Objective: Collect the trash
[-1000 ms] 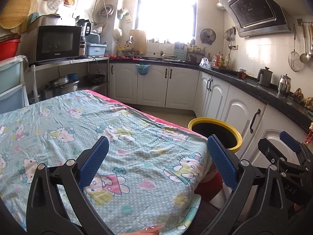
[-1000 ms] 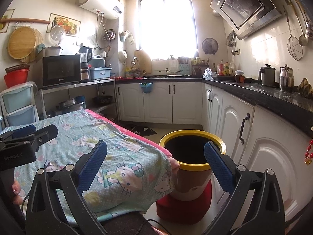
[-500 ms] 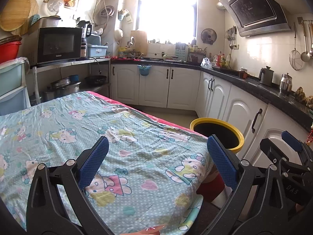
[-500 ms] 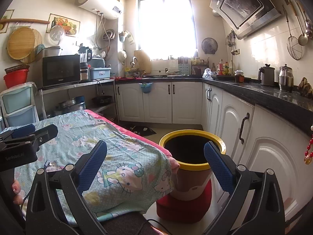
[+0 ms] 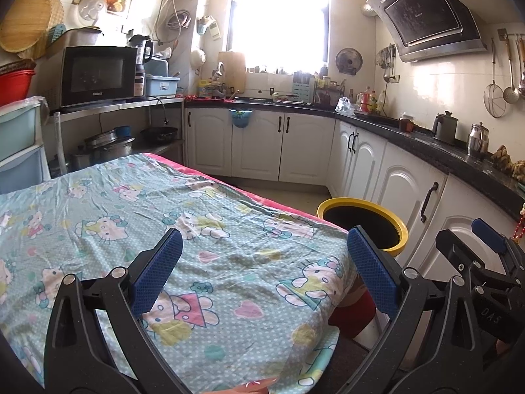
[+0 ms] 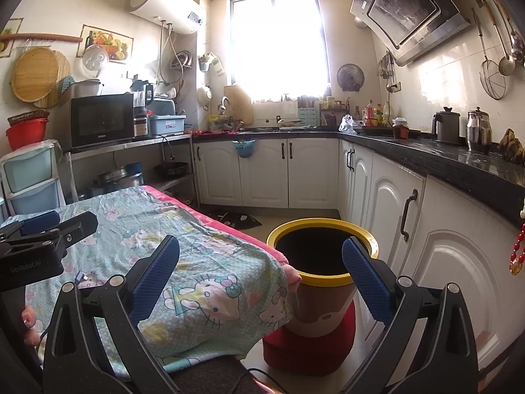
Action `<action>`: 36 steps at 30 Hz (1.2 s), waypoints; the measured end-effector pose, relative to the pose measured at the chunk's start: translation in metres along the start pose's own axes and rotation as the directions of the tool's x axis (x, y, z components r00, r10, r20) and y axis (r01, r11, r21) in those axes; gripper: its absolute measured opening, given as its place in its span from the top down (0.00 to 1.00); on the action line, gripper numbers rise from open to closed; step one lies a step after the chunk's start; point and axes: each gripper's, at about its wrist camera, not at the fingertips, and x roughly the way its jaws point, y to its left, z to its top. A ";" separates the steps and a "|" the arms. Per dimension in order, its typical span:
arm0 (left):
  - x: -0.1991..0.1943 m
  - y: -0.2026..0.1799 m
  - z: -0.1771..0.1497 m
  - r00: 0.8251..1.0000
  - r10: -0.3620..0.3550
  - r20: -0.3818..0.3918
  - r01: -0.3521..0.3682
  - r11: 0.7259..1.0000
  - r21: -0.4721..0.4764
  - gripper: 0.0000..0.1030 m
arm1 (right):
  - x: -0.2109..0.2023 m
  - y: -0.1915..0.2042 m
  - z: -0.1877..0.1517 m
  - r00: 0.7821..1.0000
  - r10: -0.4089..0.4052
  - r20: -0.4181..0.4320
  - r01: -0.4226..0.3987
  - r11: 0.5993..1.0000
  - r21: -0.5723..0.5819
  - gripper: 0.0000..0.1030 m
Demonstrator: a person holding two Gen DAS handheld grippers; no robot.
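Nearest, the left hand-held gripper [image 5: 264, 269] is being held with its jaws spread apart and nothing between them, above the cloth-covered tabletop [image 5: 229, 229]. Likewise, the right hand-held gripper [image 6: 261, 267] is being held wide apart and empty, aimed at the yellow-rimmed bin [image 6: 321, 256] standing just beside the tabletop's corner. No trash is being shown on the cloth in either view, so collecting is judged finished or not yet begun. For a good step, the cloth should be scanned before anything is pinched, and any find carried squarely over the bin's mouth. Farther off, white cabinets [image 6: 262, 174] are being lit by the window.
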 end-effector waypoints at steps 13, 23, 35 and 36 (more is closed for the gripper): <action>0.000 0.000 0.000 1.000 0.000 0.000 0.000 1.000 0.002 0.10 | 0.000 0.000 0.000 1.000 0.000 0.002 0.000 1.000 0.000 0.06; -0.001 0.000 0.000 1.000 0.000 0.001 0.000 1.000 0.003 0.10 | -0.001 0.001 -0.001 1.000 0.000 0.002 0.000 1.000 0.002 0.06; -0.001 0.000 0.000 1.000 -0.001 0.000 0.001 1.000 0.005 0.10 | -0.002 0.002 -0.002 1.000 0.000 0.003 0.000 1.000 0.001 0.06; -0.001 0.000 0.000 1.000 0.000 0.000 0.000 1.000 0.004 0.10 | -0.002 0.002 -0.002 1.000 0.000 0.003 0.000 1.000 0.002 0.06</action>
